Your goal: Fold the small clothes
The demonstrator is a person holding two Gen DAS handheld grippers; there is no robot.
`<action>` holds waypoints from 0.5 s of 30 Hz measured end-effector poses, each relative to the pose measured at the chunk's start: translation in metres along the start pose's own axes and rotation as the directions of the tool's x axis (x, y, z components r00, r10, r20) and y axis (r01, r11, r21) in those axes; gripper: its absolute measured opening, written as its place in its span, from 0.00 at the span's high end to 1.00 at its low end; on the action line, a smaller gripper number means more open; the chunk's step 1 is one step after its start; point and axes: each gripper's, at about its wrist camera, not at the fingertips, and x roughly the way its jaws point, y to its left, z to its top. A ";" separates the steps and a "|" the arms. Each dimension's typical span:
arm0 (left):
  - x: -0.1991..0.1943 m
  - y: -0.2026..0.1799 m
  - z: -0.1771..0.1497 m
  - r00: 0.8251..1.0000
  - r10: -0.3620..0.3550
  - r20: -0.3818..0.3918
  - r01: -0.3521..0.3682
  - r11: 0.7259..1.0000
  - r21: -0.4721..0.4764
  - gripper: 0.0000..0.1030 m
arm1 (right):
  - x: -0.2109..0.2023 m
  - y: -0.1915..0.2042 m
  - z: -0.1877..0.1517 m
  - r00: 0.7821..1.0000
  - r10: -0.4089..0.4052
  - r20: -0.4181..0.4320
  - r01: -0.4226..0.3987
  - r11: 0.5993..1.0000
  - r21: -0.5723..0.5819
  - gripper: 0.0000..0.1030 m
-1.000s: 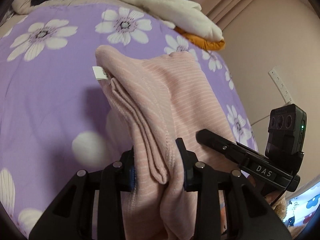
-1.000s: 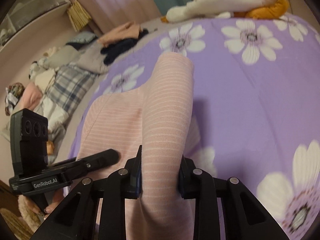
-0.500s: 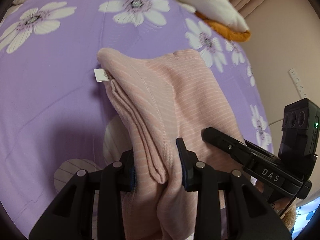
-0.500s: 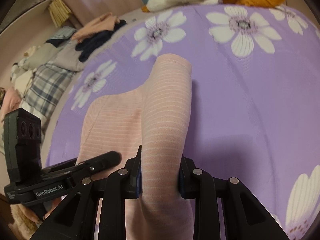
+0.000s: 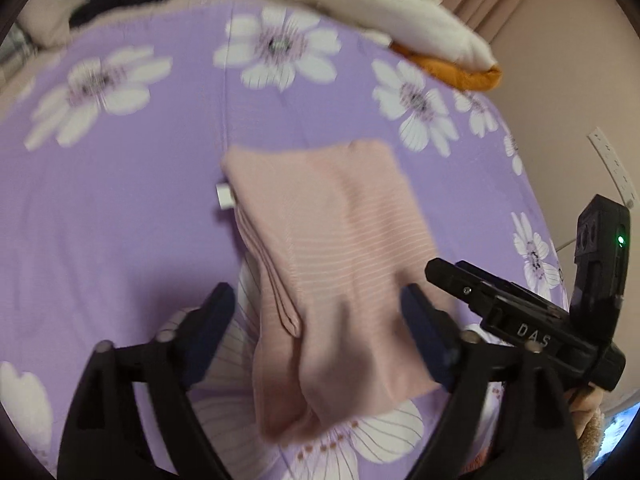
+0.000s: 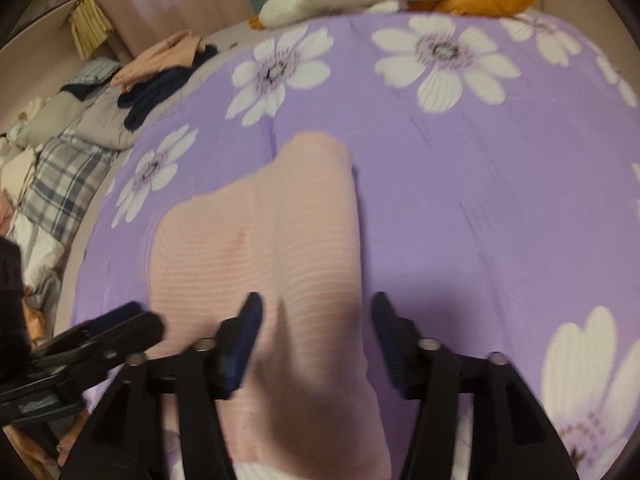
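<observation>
Purple bedding printed with white flowers [image 5: 120,208] covered the bed, and a folded pink striped knit garment [image 5: 332,240] lay flat on it. Both pairs of tongs were opening: the left tongs [image 5: 320,320] stood wide around the garment's near end without pressing it, and the right tongs [image 6: 316,332] likewise straddled its folded edge, pads clear. Beyond the tongs, a white and orange plush toy [image 5: 400,12] rested at the far edge; rumpled clothes [image 6: 160,68] sat far left.
</observation>
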 end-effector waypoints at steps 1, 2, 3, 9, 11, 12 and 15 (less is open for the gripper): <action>-0.013 -0.004 -0.001 1.000 -0.003 0.023 0.003 1.000 0.022 0.15 | -0.011 0.002 0.000 1.000 -0.005 0.024 0.005 1.000 -0.001 0.37; -0.024 -0.008 -0.001 0.999 -0.006 0.042 0.004 0.999 0.039 0.14 | -0.022 0.005 0.000 0.999 -0.009 0.049 0.010 1.000 -0.013 0.36; -0.039 -0.013 -0.002 0.998 -0.003 0.067 -0.001 0.998 0.055 0.13 | -0.035 0.009 0.000 0.997 -0.012 0.078 0.014 0.999 -0.031 0.31; -0.090 -0.032 -0.013 0.984 -0.003 0.179 -0.013 0.996 0.087 0.01 | -0.093 0.026 -0.008 0.975 -0.036 0.219 0.054 0.996 -0.076 0.18; -0.099 -0.036 -0.022 0.983 0.018 0.182 -0.033 0.996 0.080 0.01 | -0.101 0.027 -0.012 0.967 -0.058 0.248 0.076 0.995 -0.062 0.16; -0.101 -0.038 -0.027 0.983 0.032 0.181 -0.048 0.995 0.086 0.01 | -0.103 0.028 -0.014 0.965 -0.069 0.254 0.087 0.994 -0.061 0.16; -0.102 -0.044 -0.040 0.980 0.078 0.182 -0.097 0.990 0.099 0.01 | -0.109 0.030 -0.021 0.961 -0.092 0.261 0.113 0.991 -0.066 0.16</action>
